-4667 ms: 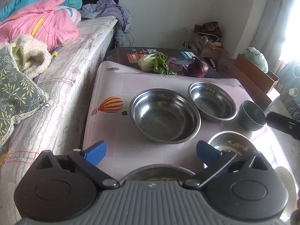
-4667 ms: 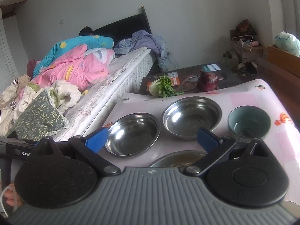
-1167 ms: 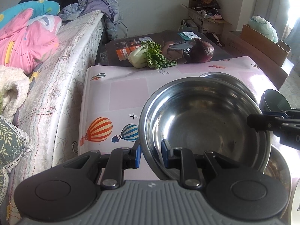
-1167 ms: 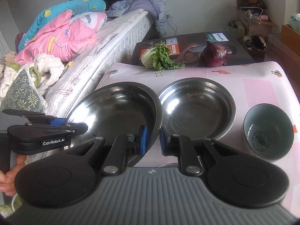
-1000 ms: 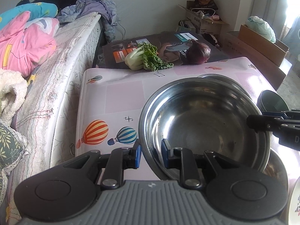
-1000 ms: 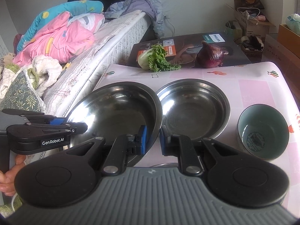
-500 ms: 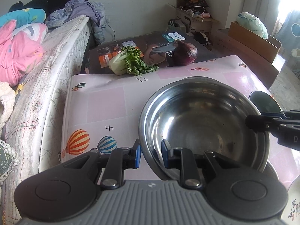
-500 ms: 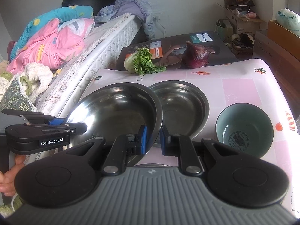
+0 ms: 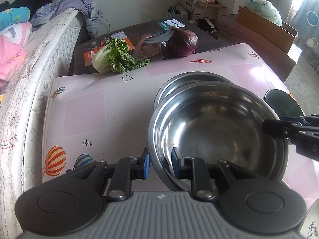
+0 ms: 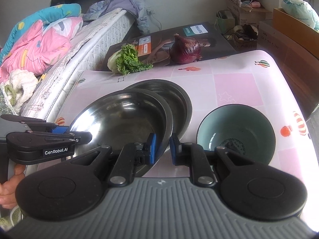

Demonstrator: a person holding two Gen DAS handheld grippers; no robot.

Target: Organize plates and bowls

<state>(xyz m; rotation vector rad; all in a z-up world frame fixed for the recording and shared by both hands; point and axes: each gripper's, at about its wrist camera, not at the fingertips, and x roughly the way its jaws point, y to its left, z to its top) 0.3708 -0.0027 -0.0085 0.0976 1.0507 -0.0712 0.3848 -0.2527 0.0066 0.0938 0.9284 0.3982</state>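
Note:
Both grippers hold the large steel bowl (image 9: pixel 217 131) by opposite sides of its rim, above the table. My left gripper (image 9: pixel 159 162) is shut on its near-left rim. My right gripper (image 10: pixel 161 147) is shut on the large steel bowl (image 10: pixel 123 117) at its right rim. The bowl hangs over and partly covers the smaller steel bowl (image 9: pixel 191 79), whose smaller steel bowl rim (image 10: pixel 179 97) shows behind it. A teal ceramic bowl (image 10: pixel 237 131) stands on the table to the right; in the left wrist view only an edge of the teal bowl (image 9: pixel 283 103) shows.
The pink balloon-print tablecloth (image 9: pixel 83 107) covers the table. At its far edge lie a leafy cabbage (image 10: pixel 127 59) and a red onion (image 10: pixel 186 48) on a dark printed box (image 9: pixel 143 37). A bed (image 10: pixel 65 45) with quilts runs along the left. Cardboard boxes (image 9: pixel 257 29) stand at right.
Both grippers have carried the large bowl away from the bed side and slightly down, so it now overlaps the smaller steel bowl. The grips have not changed.

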